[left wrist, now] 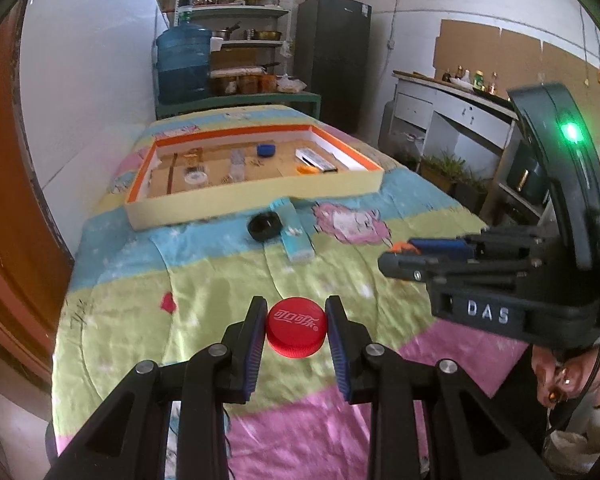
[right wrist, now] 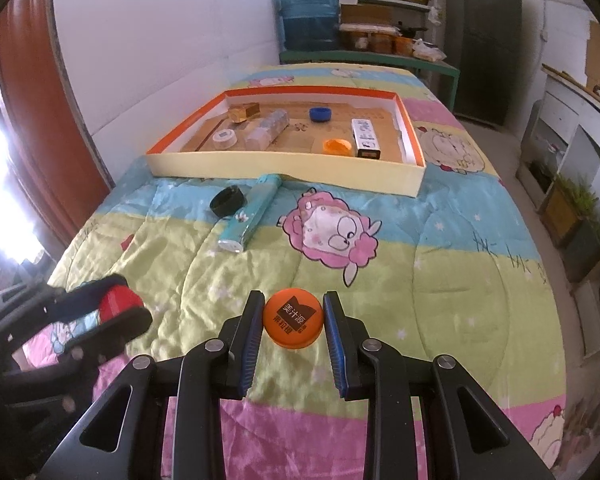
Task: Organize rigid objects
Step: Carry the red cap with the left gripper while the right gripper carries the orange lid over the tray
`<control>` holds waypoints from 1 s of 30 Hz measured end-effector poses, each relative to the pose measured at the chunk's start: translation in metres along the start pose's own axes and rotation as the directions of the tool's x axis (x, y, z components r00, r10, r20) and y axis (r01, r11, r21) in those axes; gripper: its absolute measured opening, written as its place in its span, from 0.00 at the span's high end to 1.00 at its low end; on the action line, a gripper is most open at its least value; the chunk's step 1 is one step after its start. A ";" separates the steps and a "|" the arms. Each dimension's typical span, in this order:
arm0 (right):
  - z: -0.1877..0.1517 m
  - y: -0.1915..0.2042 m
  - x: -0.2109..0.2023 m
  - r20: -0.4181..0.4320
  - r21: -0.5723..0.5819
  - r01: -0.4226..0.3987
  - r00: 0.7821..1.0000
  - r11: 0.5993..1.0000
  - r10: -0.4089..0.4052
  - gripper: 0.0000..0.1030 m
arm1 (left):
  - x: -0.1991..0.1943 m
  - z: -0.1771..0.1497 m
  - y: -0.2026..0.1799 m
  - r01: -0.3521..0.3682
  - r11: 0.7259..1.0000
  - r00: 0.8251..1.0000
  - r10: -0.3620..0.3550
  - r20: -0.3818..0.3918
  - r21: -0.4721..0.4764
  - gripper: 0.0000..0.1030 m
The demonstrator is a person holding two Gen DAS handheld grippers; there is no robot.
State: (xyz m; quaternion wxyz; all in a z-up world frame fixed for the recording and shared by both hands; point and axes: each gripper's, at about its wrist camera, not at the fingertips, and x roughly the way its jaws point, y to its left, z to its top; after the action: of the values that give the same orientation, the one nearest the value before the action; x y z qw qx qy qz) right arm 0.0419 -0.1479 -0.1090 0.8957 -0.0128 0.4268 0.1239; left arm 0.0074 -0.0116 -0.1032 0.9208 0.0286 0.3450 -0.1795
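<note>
My left gripper is shut on a red bottle cap above the quilt; it also shows in the right wrist view. My right gripper is shut on an orange bottle cap; it shows from the side in the left wrist view. A shallow cardboard tray with an orange rim lies farther back and holds a blue cap, an orange cap, a white box, a clear bottle and other small items. A black cap and a teal tube lie on the quilt before the tray.
A cartoon-print quilt covers the bed. A white wall and a brown door are on the left. A blue water jug, shelves, a dark fridge and a white cabinet stand beyond.
</note>
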 end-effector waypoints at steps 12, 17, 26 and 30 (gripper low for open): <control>0.024 0.002 0.013 0.004 -0.018 -0.021 1.000 1.000 0.021 0.70 | 0.010 0.037 0.027 -0.021 0.997 0.999 0.023 0.024 -0.075 0.70; 0.037 0.001 0.020 0.009 -0.018 -0.029 1.000 0.999 0.029 0.70 | 0.017 0.053 0.038 -0.022 0.994 0.999 0.026 0.031 -0.108 0.70; 0.061 0.000 0.031 0.014 -0.026 -0.040 0.999 0.999 0.040 0.70 | 0.030 0.077 0.054 -0.038 0.989 0.998 0.044 0.041 -0.140 0.70; 0.075 -0.001 0.037 0.022 -0.034 -0.043 0.999 0.998 0.044 0.70 | 0.036 0.088 0.063 -0.048 0.987 0.997 0.056 0.046 -0.156 0.70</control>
State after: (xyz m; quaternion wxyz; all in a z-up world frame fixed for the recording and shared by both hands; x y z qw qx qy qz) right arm 0.1211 -0.1314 -0.0898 0.8973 -0.0172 0.4146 0.1508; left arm 0.1097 0.0209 -0.0642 0.9331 -0.0383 0.3337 -0.1287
